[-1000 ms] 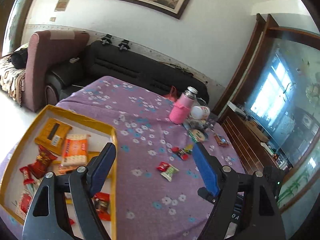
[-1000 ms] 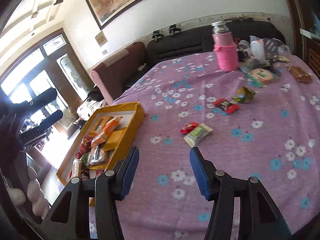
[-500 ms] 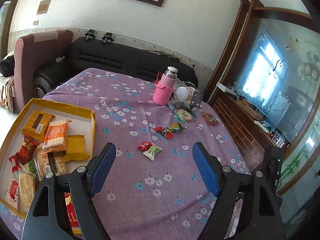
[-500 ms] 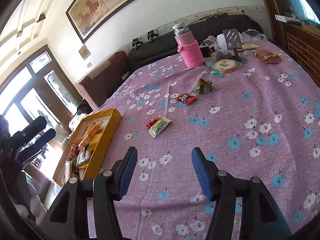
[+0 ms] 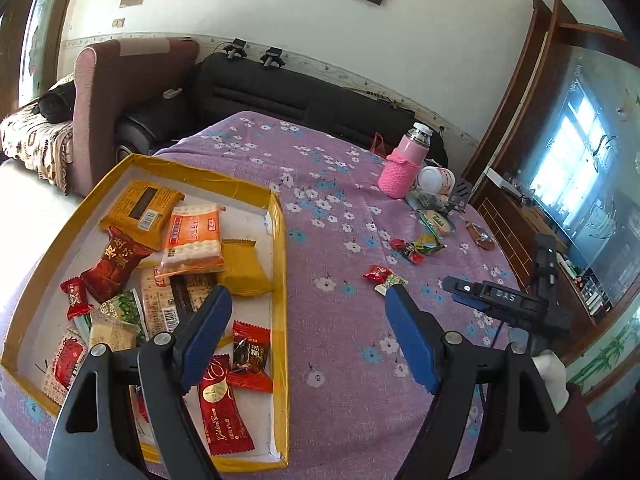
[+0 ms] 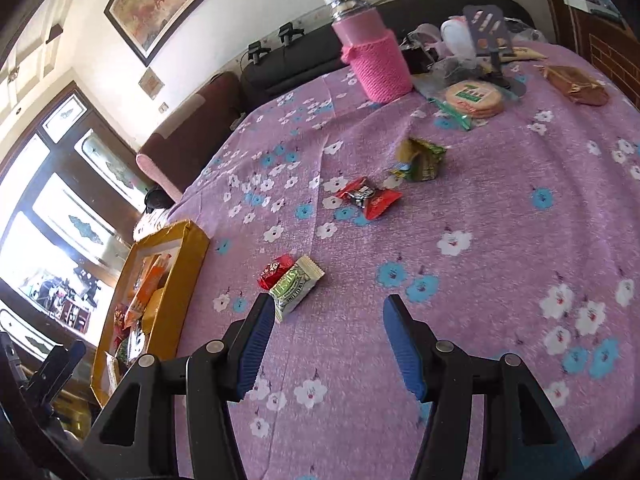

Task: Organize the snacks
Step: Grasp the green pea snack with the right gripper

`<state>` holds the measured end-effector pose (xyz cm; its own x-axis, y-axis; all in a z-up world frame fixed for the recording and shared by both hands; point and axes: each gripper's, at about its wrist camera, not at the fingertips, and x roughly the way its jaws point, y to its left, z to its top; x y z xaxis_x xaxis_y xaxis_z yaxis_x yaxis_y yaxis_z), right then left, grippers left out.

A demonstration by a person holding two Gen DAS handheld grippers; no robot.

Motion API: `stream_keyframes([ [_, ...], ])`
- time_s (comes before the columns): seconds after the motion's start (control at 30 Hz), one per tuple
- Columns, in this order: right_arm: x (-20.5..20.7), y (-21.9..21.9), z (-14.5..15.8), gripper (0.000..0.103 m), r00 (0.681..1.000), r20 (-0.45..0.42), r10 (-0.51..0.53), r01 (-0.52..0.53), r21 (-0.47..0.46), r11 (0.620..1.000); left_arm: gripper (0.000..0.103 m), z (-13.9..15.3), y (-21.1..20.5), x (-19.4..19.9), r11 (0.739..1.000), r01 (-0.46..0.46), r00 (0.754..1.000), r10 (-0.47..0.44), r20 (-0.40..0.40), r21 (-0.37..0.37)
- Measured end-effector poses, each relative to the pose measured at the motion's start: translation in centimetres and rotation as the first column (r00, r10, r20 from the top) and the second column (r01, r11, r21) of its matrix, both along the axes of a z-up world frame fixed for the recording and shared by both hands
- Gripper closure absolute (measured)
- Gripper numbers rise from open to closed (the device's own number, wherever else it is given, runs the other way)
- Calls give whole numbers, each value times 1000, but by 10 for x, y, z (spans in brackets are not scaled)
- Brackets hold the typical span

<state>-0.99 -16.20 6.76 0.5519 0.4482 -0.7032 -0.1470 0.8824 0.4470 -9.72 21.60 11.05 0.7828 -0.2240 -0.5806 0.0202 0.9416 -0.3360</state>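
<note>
Right claw [image 6: 326, 310] agape — green sachet [image 6: 295, 287] just ahead

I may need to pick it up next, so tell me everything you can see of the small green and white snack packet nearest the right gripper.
The green and white snack packet is a small pillow pack of glossy film with crimped ends and green lettering. It lies flat and sealed on the purple floral tablecloth, angled diagonally, with a small red wrapped candy against its upper left side. It lies just ahead of the right gripper, beside its left fingertip, ungripped.
</note>
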Motion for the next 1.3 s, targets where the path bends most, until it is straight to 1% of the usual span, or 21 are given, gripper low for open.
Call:
stream_keyframes([
  [0.07,20,16,-8,44,1000,-15,14,-15,-33,999,24,-2,3,1,1000,1,1000,-1,-5,-4],
  [0.17,45,35,-19,44,999,-43,31,-33,-48,998,24,-5,5,3,1000,4,1000,-5,-16,-18],
  [0.27,56,50,-28,46,997,-64,47,-51,-55,997,24,-7,4,8,1000,13,1000,-14,-21,-27],
  [0.37,52,63,-27,46,998,-51,49,-55,-137,989,24,-7,-2,11,999,35,999,-35,-22,-20],
  [0.47,42,71,-27,45,998,-45,38,-45,-176,983,24,-10,-10,16,998,58,998,-58,-35,-24],
  [0.5,39,75,-28,45,999,-42,31,-39,-204,978,24,-11,-12,18,998,64,997,-65,-39,-25],
  [0.6,32,85,-29,44,999,-23,24,-29,-246,969,24,-11,-21,19,997,76,996,-77,-49,-12],
  [0.67,29,92,-30,52,1000,-6,18,-19,-290,957,24,-9,-24,19,997,79,996,-79,-49,-6],
  [0.7,27,93,-30,71,1000,0,19,-19,-289,957,24,-7,-25,19,997,80,996,-80,-48,-4],
  [0.73,27,92,-30,77,1000,-2,22,-21,-274,961,24,-5,-27,21,997,83,995,-83,-48,1],
  [0.83,26,74,-30,78,1000,-8,5,-7,-219,976,24,-1,-38,31,994,101,993,-99,-60,34],
  [0.93,19,47,-31,78,1000,-9,-23,21,-173,985,24,-5,-55,50,987,150,984,-144,-101,51],
  [1.0,13,26,-31,78,999,-6,-50,49,-134,990,24,-11,-73,66,979,184,976,-172,-135,83],
  [1.07,10,5,-31,78,997,-10,-77,76,-83,994,24,-23,-94,87,966,219,964,-192,-184,138],
  [1.13,11,-10,-32,78,995,-17,-94,93,-30,995,24,-35,-116,108,946,262,949,-216,-232,192],
  [1.17,12,-16,-33,78,995,-23,-97,97,-3,995,24,-40,-125,117,935,285,942,-232,-244,213],
  [1.23,15,-21,-33,78,996,-29,-86,87,42,995,24,-50,-139,136,914,305,937,-238,-257,266],
  [1.3,16,-22,-33,78,997,-33,-72,74,65,995,24,-59,-148,151,896,321,931,-240,-275,306],
])
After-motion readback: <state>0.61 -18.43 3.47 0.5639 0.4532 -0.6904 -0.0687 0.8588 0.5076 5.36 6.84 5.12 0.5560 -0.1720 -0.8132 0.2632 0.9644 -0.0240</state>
